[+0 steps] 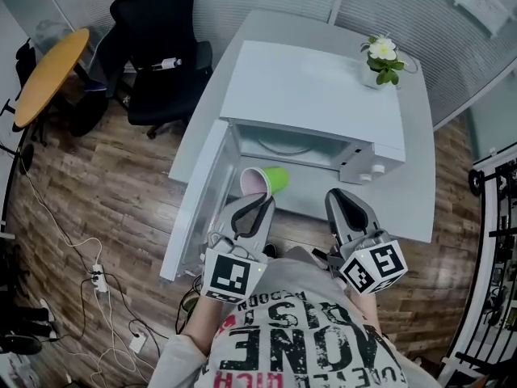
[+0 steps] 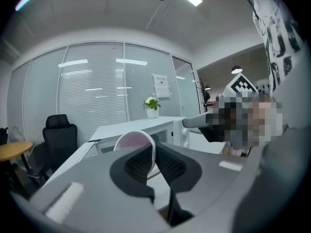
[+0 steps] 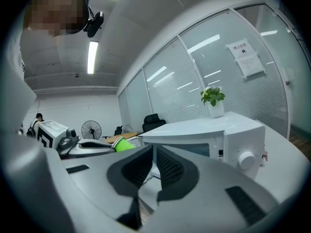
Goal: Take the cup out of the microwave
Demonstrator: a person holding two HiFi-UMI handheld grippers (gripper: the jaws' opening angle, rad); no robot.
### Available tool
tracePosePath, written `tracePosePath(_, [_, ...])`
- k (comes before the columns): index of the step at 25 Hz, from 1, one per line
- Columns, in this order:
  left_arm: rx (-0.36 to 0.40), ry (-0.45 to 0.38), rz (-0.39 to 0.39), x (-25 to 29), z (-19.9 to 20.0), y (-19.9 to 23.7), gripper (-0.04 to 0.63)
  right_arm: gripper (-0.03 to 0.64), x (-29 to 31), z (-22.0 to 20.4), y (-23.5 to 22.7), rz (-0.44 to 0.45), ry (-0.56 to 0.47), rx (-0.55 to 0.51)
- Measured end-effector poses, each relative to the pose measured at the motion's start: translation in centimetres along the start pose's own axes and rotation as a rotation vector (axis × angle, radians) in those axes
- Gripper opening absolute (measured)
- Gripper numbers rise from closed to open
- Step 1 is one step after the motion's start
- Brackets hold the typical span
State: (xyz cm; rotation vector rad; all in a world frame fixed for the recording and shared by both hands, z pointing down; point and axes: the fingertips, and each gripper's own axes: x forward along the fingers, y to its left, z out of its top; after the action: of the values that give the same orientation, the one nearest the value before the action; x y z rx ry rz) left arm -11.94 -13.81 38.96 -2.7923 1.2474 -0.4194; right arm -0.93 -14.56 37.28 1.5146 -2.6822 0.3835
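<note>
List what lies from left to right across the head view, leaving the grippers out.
round yellow table → black office chair → open microwave door → cup → potted plant → metal rack

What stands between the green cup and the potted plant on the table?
The white microwave, its door open, stands between the cup, gripped by the left gripper, and the potted plant. The head view shows this.
</note>
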Motion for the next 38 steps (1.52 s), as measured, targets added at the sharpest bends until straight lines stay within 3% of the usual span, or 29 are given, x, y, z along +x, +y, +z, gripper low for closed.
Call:
tracePosePath(8, [-0.131, -0.066, 0.045, -0.6, 0.3, 1.0, 0.032, 0.034, 0.6, 0.6, 0.2, -0.012, 0.006, -0.029])
tracePosePath(14, [-0.125, -0.07, 0.027, -0.6, -0.5, 1.7, 0.032, 0.034, 0.5, 0.5, -0.2, -0.048, 0.016, -0.034])
tracePosePath(24, [-0.24, -0.103, 0.048, -0.3, -0.6, 2.0, 0.032, 0.034, 0.4, 0.6, -0.3, -0.069, 0.033, -0.058])
tracePosePath(38, [-0.191, -0.118, 0.067, 1.3, -0.3, 2.2, 0.032, 0.034, 0.6, 0.4, -1.8, -0.053, 0.013, -0.036])
